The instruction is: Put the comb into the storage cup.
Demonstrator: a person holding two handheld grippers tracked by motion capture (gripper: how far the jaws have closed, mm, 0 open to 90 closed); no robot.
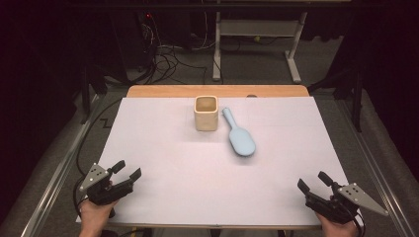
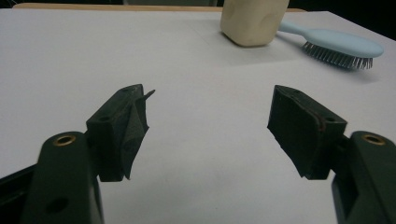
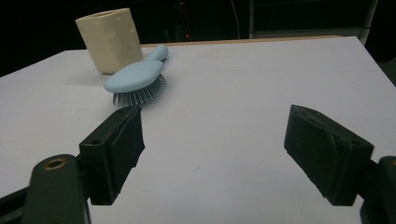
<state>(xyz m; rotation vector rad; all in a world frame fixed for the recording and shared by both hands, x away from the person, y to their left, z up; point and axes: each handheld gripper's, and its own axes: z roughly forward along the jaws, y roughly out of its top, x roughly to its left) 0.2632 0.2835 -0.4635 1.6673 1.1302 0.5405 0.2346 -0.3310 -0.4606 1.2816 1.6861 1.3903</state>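
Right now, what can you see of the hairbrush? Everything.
The hairbrush is pale blue, plastic by the look, with an oval head and a slim rounded handle. It lies bristles down on the white table cover, smooth back up. Its bristles are thin, grey and dense. The handle points toward the far edge, beside the cream cup; whether the two touch cannot be told. Nothing holds it.

On the table point(image 1: 148, 148), one cream square cup point(image 1: 206, 113) and one light-blue hairbrush point(image 1: 238, 133) lie side by side, well ahead of two black claws: one left claw point(image 1: 125, 170), one right claw point(image 1: 311, 181), each with two jaws set apart and nothing between them. Seen from the left claw, the cup sits ahead with the brush to its right; from the right claw, both lie ahead to the left. One white sheet covers the table.
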